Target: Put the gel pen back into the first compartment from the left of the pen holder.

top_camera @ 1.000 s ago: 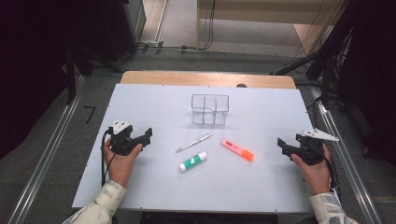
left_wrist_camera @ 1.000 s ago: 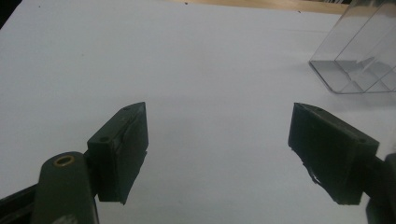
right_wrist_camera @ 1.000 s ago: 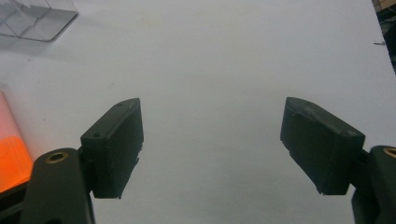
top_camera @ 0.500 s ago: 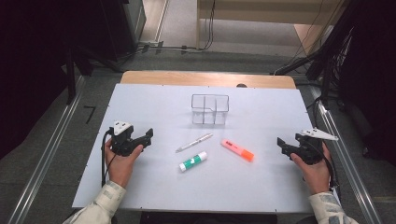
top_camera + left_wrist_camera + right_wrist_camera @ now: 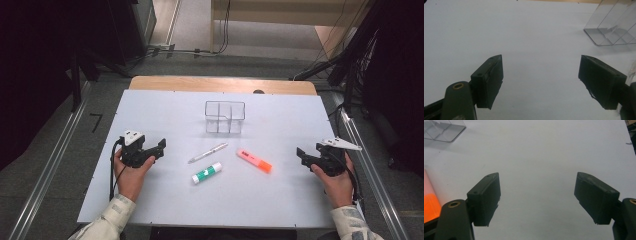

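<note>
Clear divided box [image 5: 225,117] mid-table; pen [image 5: 207,152], glue stick [image 5: 207,172], orange highlighter [image 5: 254,161] just before it. Left gripper [image 5: 161,145], right gripper [image 5: 300,153] flank them near table [image 5: 165,107] side edges, jaws spread, empty. Nothing moved since earlier frame.

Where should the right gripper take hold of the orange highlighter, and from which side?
Grip the orange highlighter at mid-barrel, coming from above, probably with the open right gripper, its jaws across the barrel's narrow width. It lies flat on the white table, slanted, with bare surface all round.
</note>
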### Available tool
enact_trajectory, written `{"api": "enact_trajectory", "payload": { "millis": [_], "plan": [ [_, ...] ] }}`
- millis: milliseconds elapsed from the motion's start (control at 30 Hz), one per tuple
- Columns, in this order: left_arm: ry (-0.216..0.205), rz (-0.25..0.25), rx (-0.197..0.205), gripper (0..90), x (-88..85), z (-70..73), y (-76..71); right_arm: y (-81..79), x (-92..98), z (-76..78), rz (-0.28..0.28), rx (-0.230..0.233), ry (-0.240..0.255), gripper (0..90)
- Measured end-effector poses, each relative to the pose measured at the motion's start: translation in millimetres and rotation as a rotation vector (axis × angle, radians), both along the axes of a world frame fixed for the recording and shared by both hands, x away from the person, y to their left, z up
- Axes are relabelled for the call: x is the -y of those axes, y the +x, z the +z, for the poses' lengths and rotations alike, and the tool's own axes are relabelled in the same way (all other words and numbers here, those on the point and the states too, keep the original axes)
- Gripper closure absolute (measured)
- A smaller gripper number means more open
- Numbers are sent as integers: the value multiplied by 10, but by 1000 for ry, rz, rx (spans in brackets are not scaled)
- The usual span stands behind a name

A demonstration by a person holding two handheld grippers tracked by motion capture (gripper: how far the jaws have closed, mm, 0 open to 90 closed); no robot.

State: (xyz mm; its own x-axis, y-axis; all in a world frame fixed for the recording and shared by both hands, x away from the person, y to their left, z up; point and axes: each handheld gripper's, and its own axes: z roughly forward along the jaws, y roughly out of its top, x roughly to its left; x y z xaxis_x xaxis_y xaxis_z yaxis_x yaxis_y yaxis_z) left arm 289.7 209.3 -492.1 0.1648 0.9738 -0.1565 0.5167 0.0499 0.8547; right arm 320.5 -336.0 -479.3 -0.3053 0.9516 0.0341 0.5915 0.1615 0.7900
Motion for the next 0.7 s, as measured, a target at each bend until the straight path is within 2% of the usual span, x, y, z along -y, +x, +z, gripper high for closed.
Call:
{"api": "enact_trajectory", "payload": {
  "millis": [467, 700],
  "plan": [
    [8, -21, -4, 209, 56, -23, 9, 3, -3, -2, -1, -3, 0, 196],
    [29, -36, -5, 209, 121, -58, 37, 5, -6, -5, -1, -4, -3, 196]
  ]
}}
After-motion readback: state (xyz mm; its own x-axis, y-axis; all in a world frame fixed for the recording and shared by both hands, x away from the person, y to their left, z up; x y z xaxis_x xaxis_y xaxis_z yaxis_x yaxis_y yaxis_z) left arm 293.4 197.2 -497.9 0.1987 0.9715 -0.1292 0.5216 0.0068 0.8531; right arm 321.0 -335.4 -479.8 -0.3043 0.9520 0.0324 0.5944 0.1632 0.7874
